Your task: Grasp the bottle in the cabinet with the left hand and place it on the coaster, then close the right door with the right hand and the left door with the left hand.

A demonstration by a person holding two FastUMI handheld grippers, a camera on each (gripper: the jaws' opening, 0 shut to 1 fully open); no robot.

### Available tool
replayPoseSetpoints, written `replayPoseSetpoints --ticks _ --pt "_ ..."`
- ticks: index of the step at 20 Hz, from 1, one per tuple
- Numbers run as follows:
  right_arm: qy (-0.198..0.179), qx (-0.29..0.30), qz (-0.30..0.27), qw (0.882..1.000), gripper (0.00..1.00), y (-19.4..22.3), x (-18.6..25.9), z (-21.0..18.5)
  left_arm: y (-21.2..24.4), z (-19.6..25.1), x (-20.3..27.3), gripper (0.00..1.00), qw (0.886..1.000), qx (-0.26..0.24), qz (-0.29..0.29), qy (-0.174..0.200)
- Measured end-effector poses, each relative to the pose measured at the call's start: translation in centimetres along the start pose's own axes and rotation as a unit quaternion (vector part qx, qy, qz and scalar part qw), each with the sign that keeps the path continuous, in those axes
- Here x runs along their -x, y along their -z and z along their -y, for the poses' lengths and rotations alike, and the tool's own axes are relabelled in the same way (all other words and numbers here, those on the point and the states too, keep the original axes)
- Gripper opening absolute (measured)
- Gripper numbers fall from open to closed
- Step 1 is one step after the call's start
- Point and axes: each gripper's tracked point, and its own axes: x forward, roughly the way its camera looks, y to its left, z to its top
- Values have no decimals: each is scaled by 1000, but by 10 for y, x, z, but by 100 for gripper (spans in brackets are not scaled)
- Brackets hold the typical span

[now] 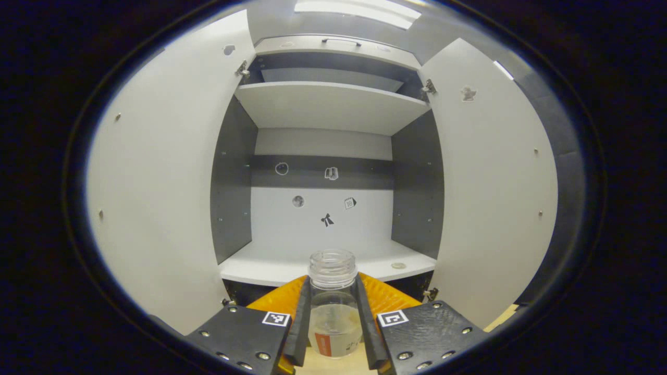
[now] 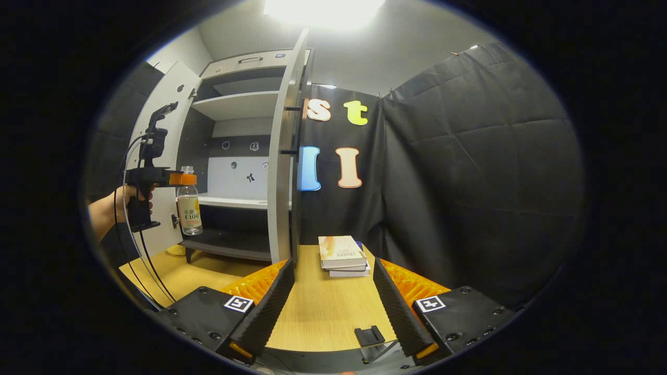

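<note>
A clear uncapped bottle (image 1: 333, 307) with an orange label sits between the fingers of my left gripper (image 1: 333, 325), which is shut on it just in front of the open cabinet (image 1: 323, 260). Both white doors stand open: the left door (image 1: 161, 198) and the right door (image 1: 490, 192). In the right gripper view the same bottle (image 2: 189, 205) hangs from the left gripper (image 2: 180, 179), held by a hand in front of the cabinet, above the table. My right gripper (image 2: 333, 307) is open over the wooden table (image 2: 323, 307), near the right door's edge (image 2: 284, 166). A yellowish object (image 2: 176, 250) lies under the cabinet's corner; it may be the coaster.
A stack of books (image 2: 342, 255) lies on the table beyond my right gripper. A small black clip-like part (image 2: 369, 335) sits at the table's near edge. The cabinet has an upper shelf (image 1: 328, 104) and small stickers on its back wall.
</note>
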Motion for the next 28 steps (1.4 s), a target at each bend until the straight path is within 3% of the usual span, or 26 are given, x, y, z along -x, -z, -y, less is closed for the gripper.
replayPoseSetpoints --ticks 28 --pt "-34 32 -32 998 97 28 22 -26 182 29 65 46 997 22 -65 33"
